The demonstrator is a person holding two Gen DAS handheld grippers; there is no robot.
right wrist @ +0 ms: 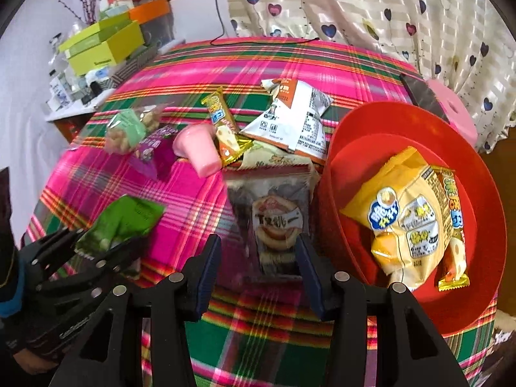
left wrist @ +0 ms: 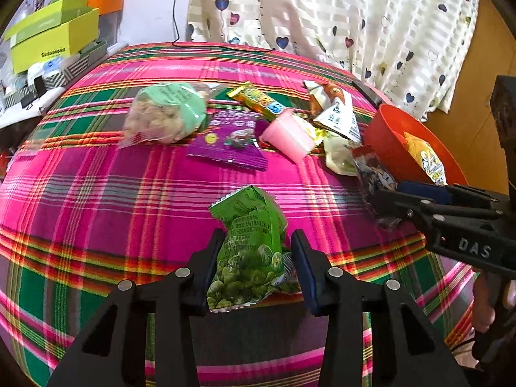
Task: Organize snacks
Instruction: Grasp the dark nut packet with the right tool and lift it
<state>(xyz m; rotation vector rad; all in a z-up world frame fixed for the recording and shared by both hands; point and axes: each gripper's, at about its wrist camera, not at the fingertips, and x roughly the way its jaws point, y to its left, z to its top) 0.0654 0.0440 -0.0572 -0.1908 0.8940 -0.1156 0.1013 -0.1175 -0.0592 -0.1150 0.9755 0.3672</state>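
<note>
Plaid tablecloth (left wrist: 96, 193): only right view shows yellow packet (right wrist: 406, 222); hand-held grippers (left wrist: 254, 254) (right wrist: 258, 254) clamp packets.

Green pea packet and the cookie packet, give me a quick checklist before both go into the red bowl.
1. Green pea packet sits between the left gripper fingers: ok.
2. Left grip firm: cannot tell; a gap shows beside one finger.
3. Clear cookie packet sits between the right gripper fingers: ok.
4. Right grip firm: cannot tell; the packet touches only one finger visibly.
5. Red bowl has room beside the yellow packet: ok.
6. Path from the cookie packet to the bowl is clear: ok, the bowl is right beside it.
</note>
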